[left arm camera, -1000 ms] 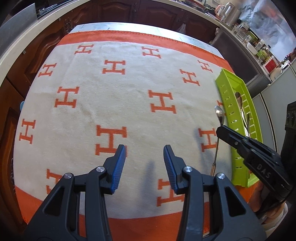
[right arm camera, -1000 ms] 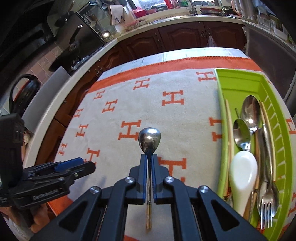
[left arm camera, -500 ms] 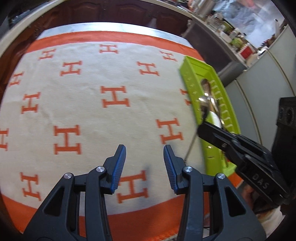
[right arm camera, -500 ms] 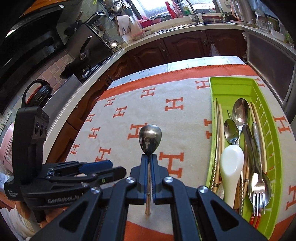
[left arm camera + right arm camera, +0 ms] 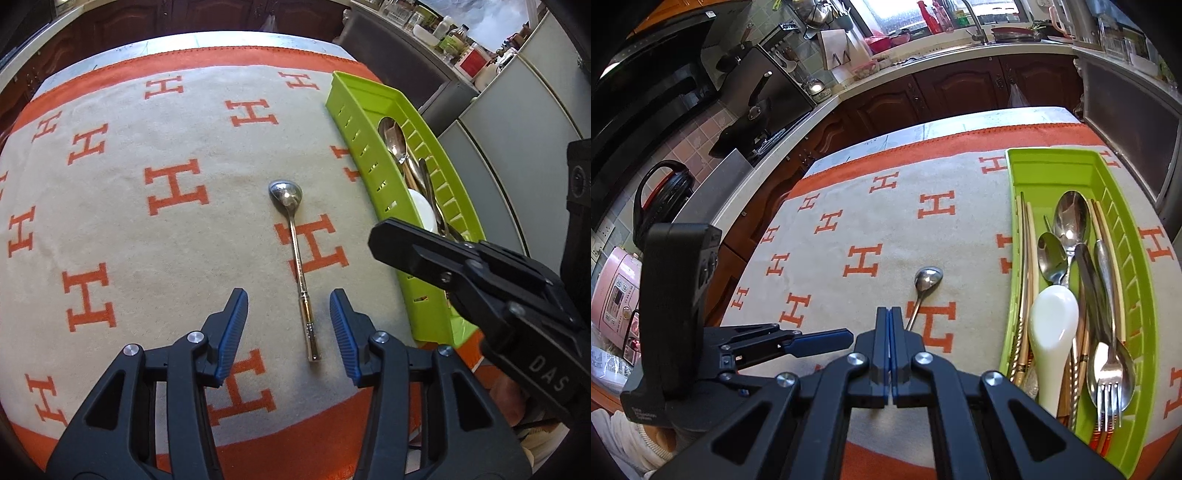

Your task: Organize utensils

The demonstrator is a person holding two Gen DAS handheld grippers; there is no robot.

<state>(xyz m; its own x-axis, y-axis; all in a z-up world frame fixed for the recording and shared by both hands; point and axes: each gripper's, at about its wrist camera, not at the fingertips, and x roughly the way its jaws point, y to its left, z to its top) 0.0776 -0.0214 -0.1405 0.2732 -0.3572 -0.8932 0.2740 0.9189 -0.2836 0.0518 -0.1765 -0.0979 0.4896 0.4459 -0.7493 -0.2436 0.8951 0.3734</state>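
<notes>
Kitchen island under an orange-lettered blanket (image 5: 122,229). The spoon (image 5: 295,254) lies loose near its right edge, beside the green tray (image 5: 365,147). Left gripper (image 5: 288,325) is opening, straddling the handle; right gripper (image 5: 889,347) is pressed together, empty. Risk: the pads snag plush cloth, or the thin handle skids.

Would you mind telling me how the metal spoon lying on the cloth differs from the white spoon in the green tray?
The metal spoon is shiny, slim and long-handled; the white spoon is matte, with a broad bowl. The metal spoon lies alone on the cloth; the white spoon lies among other cutlery in the tray. Neither is held.
</notes>
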